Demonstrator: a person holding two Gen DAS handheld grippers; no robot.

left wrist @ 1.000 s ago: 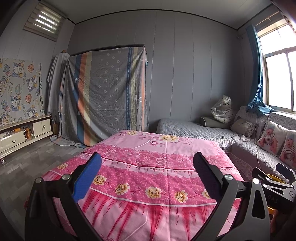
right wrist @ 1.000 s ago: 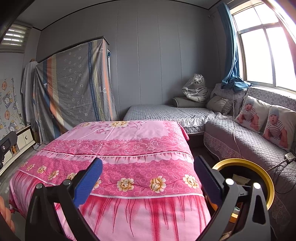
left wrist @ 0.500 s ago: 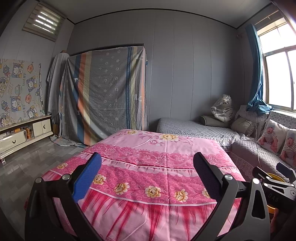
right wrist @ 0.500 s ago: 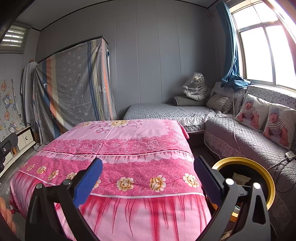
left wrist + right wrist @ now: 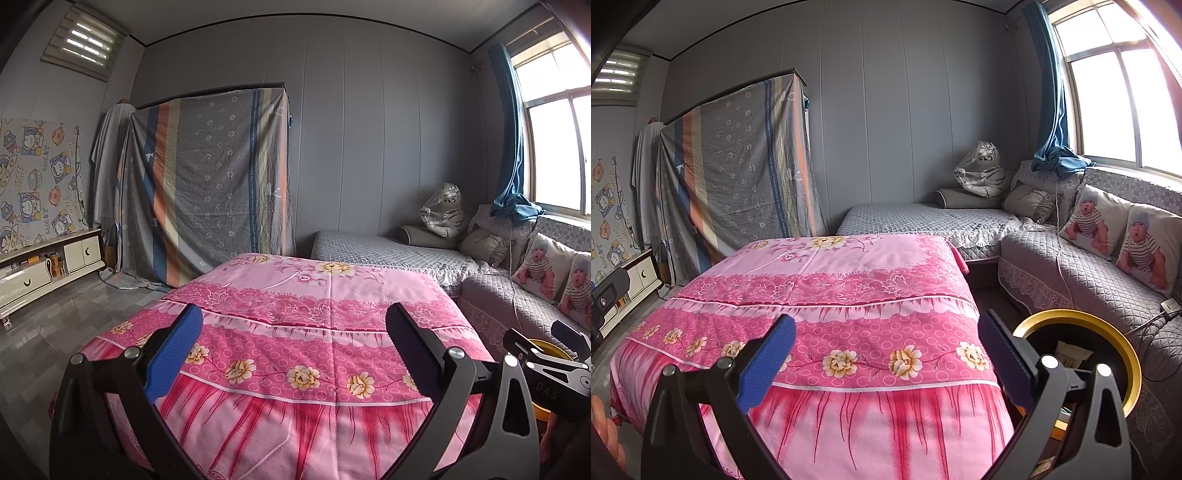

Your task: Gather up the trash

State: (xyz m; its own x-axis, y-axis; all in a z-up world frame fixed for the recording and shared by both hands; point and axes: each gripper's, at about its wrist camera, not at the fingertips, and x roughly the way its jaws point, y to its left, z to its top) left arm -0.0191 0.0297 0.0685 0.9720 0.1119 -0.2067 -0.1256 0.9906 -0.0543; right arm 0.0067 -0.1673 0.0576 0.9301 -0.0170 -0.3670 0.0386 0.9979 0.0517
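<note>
The round black trash bin with the gold rim [image 5: 1082, 373] stands on the floor at my right, between the pink flowered bed cover [image 5: 827, 302] and the grey quilted sofa [image 5: 1082, 269]. Inside the bin I see a pale scrap of paper or wrapper [image 5: 1071, 354], but I cannot tell what else is in there, because my gripper hides the lower part. In the left view only a small yellow bit of the bin's rim [image 5: 546, 347] peeks out behind my other gripper.

My right gripper [image 5: 886, 358] is spread wide, and its blue pads [image 5: 768, 362] hold nothing. It hangs over the near edge of the pink cover, just beside the bin. My left gripper [image 5: 291, 350] is spread wide too, with nothing between its blue pads [image 5: 173, 358], and it also hangs over the near edge of the cover.

On the sofa lean two pillows with baby pictures [image 5: 1123, 232]. Behind the pink cover lies a grey quilted bed [image 5: 923, 218], and a toy tiger in a clear bag [image 5: 982, 173] sits at its far end. A striped sheet [image 5: 210, 188] hangs over something tall by the wall. A low white cabinet [image 5: 44, 269] stands on the left.
</note>
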